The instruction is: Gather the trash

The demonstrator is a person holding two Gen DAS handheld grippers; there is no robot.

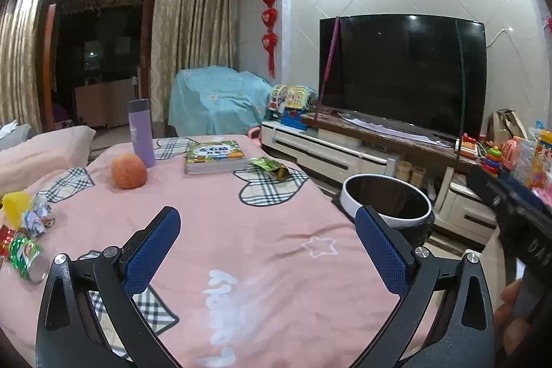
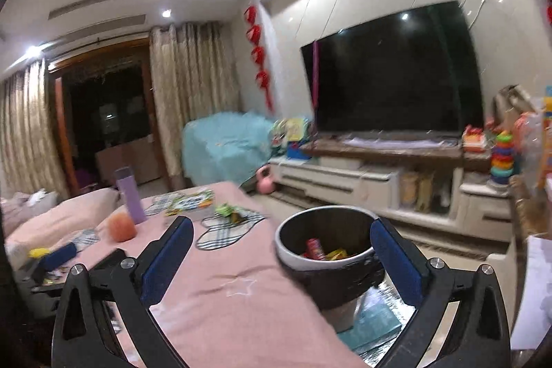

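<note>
A round trash bin point(image 1: 388, 202) with a white rim stands off the right side of the pink-covered table point(image 1: 241, 230). In the right wrist view the bin point(image 2: 293, 259) holds red and yellow wrappers point(image 2: 322, 250). A green and gold wrapper point(image 1: 270, 167) lies by the book, also seen as the wrapper point(image 2: 231, 212). Crumpled wrappers and a yellow piece point(image 1: 26, 223) lie at the table's left edge. My left gripper point(image 1: 269, 233) is open and empty over the table. My right gripper point(image 2: 281, 245) is open and empty, its right finger over the bin.
On the table stand a purple bottle point(image 1: 140, 133), an orange fruit point(image 1: 129, 170) and a book point(image 1: 215, 156). A TV point(image 1: 402, 71) on a low cabinet point(image 1: 331, 154) faces the table. Toys point(image 1: 517, 154) crowd the right. A hand point(image 1: 510, 309) holds the other gripper at the right edge.
</note>
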